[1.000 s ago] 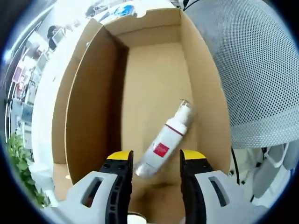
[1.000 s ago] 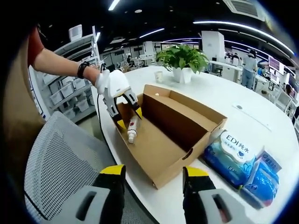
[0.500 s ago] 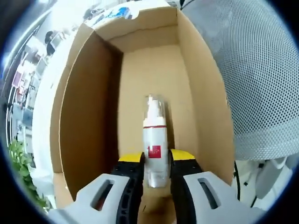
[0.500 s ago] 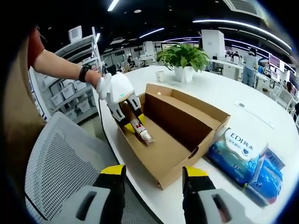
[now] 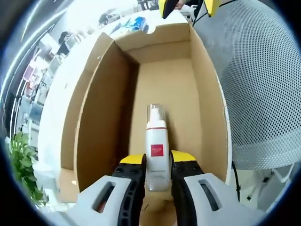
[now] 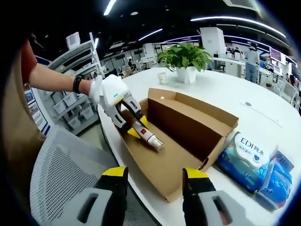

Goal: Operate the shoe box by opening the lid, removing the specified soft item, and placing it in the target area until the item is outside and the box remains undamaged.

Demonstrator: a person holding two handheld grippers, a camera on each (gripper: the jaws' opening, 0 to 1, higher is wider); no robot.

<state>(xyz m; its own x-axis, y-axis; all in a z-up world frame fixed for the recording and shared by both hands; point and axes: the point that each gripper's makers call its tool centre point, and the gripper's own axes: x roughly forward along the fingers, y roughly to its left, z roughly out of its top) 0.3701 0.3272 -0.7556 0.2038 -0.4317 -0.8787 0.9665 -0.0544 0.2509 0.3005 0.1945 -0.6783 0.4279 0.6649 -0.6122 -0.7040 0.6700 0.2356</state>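
Cardboard fills most of the left gripper view: the open shoe box [image 5: 160, 84] runs away from the camera, its brown floor and 2 long walls in plain sight. The left gripper [image 5: 157, 165] has its 2 yellow-tipped jaws closed on the lower end of a white tube [image 5: 157, 149] with a red label and a clear cap, which points up along the box floor. Whether the tube touches the floor cannot be told. A grey mesh chair back [image 5: 263, 80] curves along the right side of the box, and the right gripper's yellow tips [image 5: 188, 5] show at the top edge. Beyond the far end of the box lies a blue packet [image 5: 134, 23] on the white table [image 5: 56, 103].

From the right gripper view, the box [image 6: 188, 136] sits at the edge of the round white table [image 6: 263, 103]. The left gripper [image 6: 136, 125], held by a gloved hand [image 6: 96, 89], holds the tube [image 6: 149, 136] above the near end of the box. The right gripper [image 6: 153, 176] hangs with its jaws apart, holding nothing, over the chair [image 6: 61, 174]. 2 blue wipe packs [image 6: 256, 157] lie just beside the box, and a potted plant [image 6: 186, 59] stands further back.
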